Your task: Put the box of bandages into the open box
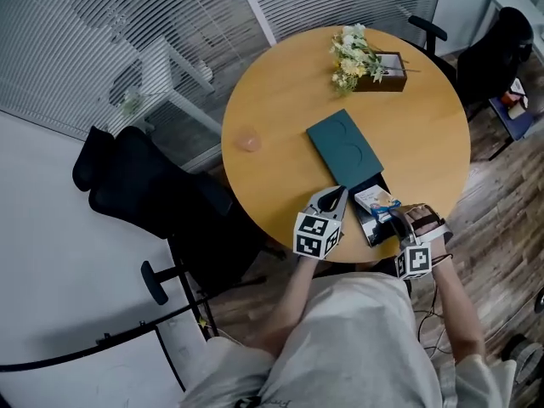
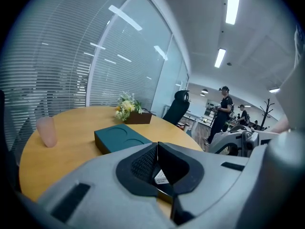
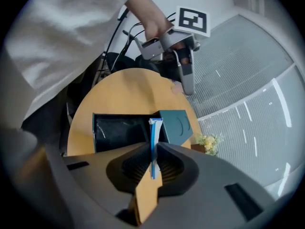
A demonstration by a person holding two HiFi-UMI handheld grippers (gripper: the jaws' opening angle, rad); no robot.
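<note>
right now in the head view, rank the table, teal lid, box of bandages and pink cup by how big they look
1. round table
2. teal lid
3. box of bandages
4. pink cup

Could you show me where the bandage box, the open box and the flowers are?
bandage box (image 1: 375, 201), head view, on its printed top face.
open box (image 3: 119, 133), right gripper view, on its bare black inside.
flowers (image 1: 352, 56), head view, on the middle of the blooms.

Left hand-held gripper (image 2: 157, 145): jaws together
Table (image 2: 76, 123): teal box (image 2: 121, 138) — pink cup (image 2: 46, 130) at left, flowers (image 2: 127, 106) behind
</note>
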